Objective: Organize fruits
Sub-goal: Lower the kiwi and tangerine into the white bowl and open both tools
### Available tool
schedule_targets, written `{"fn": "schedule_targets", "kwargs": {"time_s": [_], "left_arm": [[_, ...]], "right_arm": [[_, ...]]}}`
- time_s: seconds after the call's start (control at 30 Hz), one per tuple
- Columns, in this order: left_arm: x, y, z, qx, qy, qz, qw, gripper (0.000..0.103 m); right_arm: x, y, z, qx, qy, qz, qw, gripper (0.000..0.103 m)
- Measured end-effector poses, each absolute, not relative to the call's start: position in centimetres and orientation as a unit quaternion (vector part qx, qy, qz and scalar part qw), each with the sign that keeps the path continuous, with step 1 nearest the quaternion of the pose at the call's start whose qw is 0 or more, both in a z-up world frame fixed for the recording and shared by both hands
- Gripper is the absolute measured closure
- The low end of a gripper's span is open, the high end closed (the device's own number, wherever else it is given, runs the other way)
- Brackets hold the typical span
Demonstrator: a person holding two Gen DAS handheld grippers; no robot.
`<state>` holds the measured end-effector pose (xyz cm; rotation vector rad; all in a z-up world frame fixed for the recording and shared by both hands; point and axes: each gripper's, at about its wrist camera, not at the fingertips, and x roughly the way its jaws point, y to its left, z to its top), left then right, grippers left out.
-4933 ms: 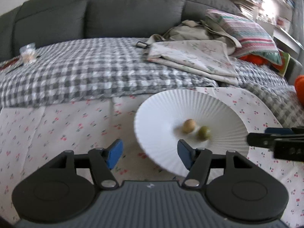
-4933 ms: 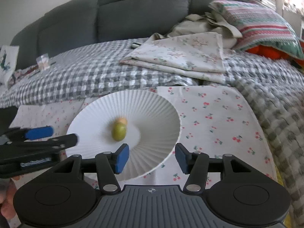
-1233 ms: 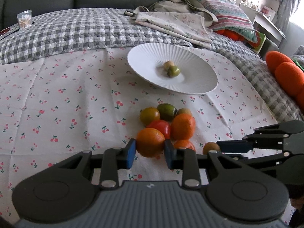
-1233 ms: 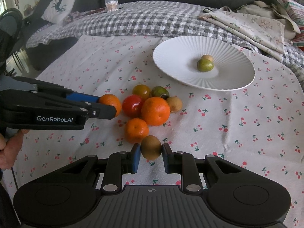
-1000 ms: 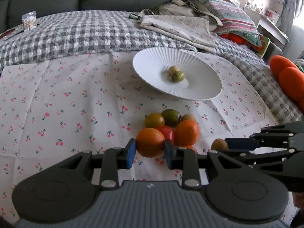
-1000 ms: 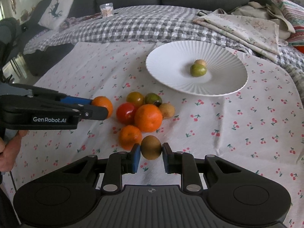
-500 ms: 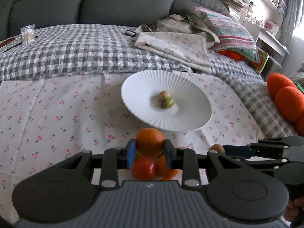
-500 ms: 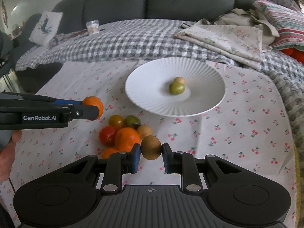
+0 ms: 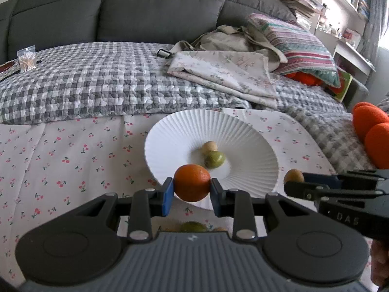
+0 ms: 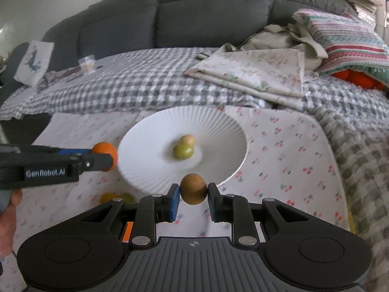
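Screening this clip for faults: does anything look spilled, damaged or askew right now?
Nothing stands out. The white plate sits level with two small fruits in its middle; the left tool grips an orange, the right tool a brown fruit, both cleanly.

**Both fruits lifted and carried to the plate's near rim**

Orange [image 9: 192, 182] raised off the cherry-print cloth [image 9: 73, 160] in the left gripper [image 9: 192, 193]; brown fruit [image 10: 193, 188] likewise up in the right gripper [image 10: 192, 198]; both brought from the fruit pile [image 10: 116, 197] to the white plate [image 9: 243, 131]; pile now dropped low and near, mostly hidden behind the grippers; plate larger and closer in both views.
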<state>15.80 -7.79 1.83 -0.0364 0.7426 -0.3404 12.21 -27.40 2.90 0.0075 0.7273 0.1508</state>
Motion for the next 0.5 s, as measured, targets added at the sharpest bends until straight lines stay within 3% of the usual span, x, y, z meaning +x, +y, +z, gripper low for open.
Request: {"fn": "schedule_targets", "kwargs": {"time_s": [0.5], "left_arm": [[18.2,-9.3,-1.0,0.034,0.341,-0.171,0.924,0.073]], "right_arm": [[16.0,-26.8,0.3,-0.014,0.355,0.073,0.932,0.080]]}}
